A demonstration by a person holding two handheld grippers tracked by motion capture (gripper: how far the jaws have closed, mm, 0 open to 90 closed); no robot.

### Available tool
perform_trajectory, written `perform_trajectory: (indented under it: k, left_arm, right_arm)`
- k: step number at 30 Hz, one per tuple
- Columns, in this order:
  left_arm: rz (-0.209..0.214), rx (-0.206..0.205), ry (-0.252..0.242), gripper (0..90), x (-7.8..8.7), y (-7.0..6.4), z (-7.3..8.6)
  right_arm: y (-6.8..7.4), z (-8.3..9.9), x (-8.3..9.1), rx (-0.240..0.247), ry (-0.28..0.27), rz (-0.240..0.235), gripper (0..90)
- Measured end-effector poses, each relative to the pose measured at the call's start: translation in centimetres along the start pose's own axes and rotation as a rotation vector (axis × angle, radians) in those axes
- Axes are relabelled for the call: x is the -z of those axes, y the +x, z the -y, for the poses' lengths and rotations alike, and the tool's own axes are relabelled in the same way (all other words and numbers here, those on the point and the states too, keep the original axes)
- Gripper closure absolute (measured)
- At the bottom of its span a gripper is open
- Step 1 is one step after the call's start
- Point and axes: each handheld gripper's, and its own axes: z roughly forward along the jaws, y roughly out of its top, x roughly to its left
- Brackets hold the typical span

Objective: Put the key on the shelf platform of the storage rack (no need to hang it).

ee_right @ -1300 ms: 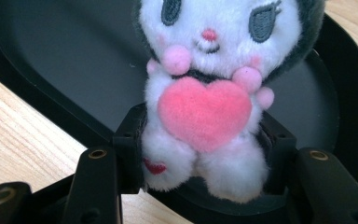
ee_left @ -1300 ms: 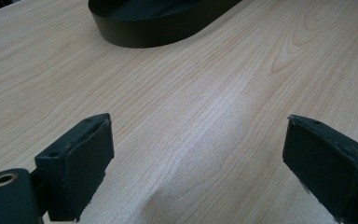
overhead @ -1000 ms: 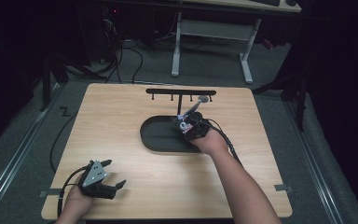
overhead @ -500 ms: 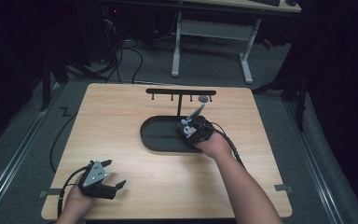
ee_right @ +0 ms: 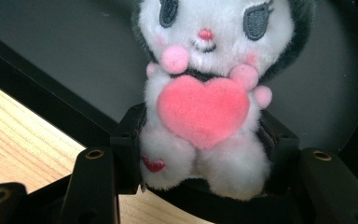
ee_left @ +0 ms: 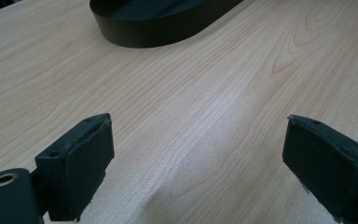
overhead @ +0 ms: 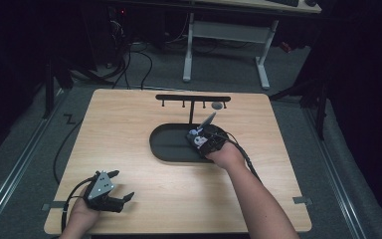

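Nearest the person, at about seven o'clock on the wooden table (overhead: 144,107), the left gripper (overhead: 121,197) rests low in the left hand (overhead: 79,219), its cable looping off toward the table's near-left edge. In the left gripper view its two black pads (ee_left: 81,163) stand wide apart with only bare wood grain between them; it grips nothing.

Farther in, just right of the table's middle, the right hand (overhead: 225,155) carries the right gripper (overhead: 200,140) above the three o'clock end of a black oval tray (overhead: 165,144). In the right gripper view the jaws are closed in on a small plush toy (ee_right: 205,93), pressing its white, fluffy lower body from both sides. The toy has a white face, dark grey ears and a pink heart held at its chest, and it hangs over the tray's dark floor, near the rim.

Beyond the tray, toward twelve o'clock, a black hook rack (overhead: 193,98) stands with a small grey thing (overhead: 217,105) hanging under its right end; I cannot make out what it is.
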Motion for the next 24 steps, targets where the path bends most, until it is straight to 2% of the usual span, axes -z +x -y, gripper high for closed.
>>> perform_trajectory:
  k: [1,2,4,8,10,20,24]
  left_arm:
    - [0.001,0.0,0.0,9.3,0.0,0.0,0.0]
    - [0.0,-0.001,0.0,9.3,0.0,0.0,0.0]
    - [-0.002,0.002,0.0,9.3,0.0,0.0,0.0]
    - [-0.001,0.001,0.0,9.3,0.0,0.0,0.0]
    - [0.0,0.001,-0.002,9.3,0.0,0.0,0.0]
    - [0.0,0.001,-0.003,9.3,0.0,0.0,0.0]
    - [0.0,0.004,-0.002,9.3,0.0,-0.1,0.0]
  right_arm:
    - [0.2,0.0,0.0,-0.024,0.008,-0.005,45.2]
    - [0.0,0.0,-0.1,-0.004,0.002,-0.001,44.9]
    - [0.1,0.0,-0.2,-0.004,0.003,-0.004,43.2]
    - [0.2,0.0,-0.2,0.0,-0.001,-0.004,33.3]
    - [0.2,0.1,0.1,-0.006,-0.007,-0.006,32.0]
    - [-0.3,0.3,1.5,-0.027,-0.036,0.005,30.0]
    - [-0.4,0.4,2.2,-0.047,-0.055,-0.008,30.0]
